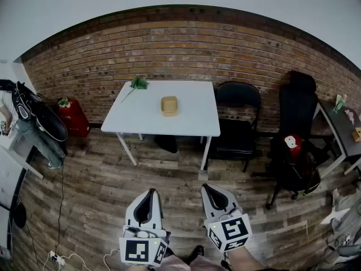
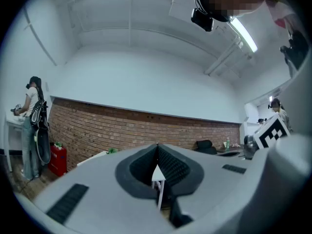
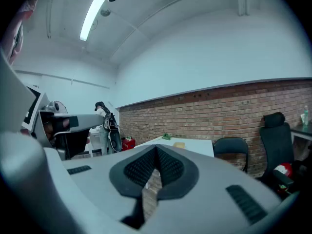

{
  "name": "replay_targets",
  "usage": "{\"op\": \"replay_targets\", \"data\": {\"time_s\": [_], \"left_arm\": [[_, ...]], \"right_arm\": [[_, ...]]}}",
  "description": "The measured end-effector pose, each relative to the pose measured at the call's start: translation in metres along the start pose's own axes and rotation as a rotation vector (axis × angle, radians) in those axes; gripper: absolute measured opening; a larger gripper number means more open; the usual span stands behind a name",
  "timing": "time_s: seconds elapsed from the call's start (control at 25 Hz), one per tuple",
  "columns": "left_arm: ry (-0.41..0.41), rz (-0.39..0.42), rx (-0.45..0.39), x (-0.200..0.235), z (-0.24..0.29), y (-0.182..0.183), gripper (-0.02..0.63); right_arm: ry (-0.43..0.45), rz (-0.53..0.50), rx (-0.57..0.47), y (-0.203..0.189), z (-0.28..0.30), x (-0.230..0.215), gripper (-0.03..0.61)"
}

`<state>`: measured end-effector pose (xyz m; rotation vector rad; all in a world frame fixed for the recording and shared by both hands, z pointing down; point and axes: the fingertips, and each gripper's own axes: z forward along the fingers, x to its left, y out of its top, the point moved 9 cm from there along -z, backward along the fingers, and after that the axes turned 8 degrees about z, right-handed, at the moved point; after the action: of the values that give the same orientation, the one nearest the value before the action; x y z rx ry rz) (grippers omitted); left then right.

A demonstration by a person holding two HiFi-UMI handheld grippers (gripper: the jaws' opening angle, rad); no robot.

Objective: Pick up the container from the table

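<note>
Two grey-white tools with black ribbed pads sit side by side at the near edge of the head view, above the wooden plank floor (image 1: 101, 191). The left hand-held gripper (image 1: 149, 194) and the right hand-held gripper (image 1: 209, 189) are both clenched, pad tips meeting with nothing between them. The small tan square container (image 1: 169, 105) lies well apart from both, far ahead of them near the middle of the white rectangular counter (image 1: 189, 123), which stands against the red brick wall (image 1: 186, 49). In the right gripper view the container shows small and distant, just right of the closed tips. A green leafy sprig (image 1: 138, 84) lies at the counter's far left corner. A black folding chair (image 1: 238, 117) stands just right of the counter.
</note>
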<state>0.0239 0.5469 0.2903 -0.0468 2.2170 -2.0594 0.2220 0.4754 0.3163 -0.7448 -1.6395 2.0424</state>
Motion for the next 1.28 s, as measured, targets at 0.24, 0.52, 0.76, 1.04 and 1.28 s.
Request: {"op": "replay_targets", "data": {"time_s": [0.24,0.52,0.76,1.04,1.28], "left_arm": [[0.004,0.004,0.01,-0.006,-0.001,-0.001,0.008],[0.041,0.016,0.026,-0.018,-0.001,-0.001,0.008],[0.081,0.022,0.033,-0.039,0.0,-0.003,0.008],[0.104,0.014,0.051,-0.036,0.013,-0.014,0.008],[0.106,-0.006,0.08,-0.012,0.05,-0.037,0.008]], "right_arm": [[-0.002,0.009,0.001,-0.003,-0.004,-0.005,-0.002],[0.036,0.014,-0.033,0.001,-0.012,-0.02,0.16],[0.062,-0.022,-0.018,-0.001,-0.018,-0.04,0.15],[0.067,-0.022,0.004,-0.007,-0.002,-0.056,0.15],[0.061,-0.017,0.031,-0.016,0.044,-0.069,0.15]]}}
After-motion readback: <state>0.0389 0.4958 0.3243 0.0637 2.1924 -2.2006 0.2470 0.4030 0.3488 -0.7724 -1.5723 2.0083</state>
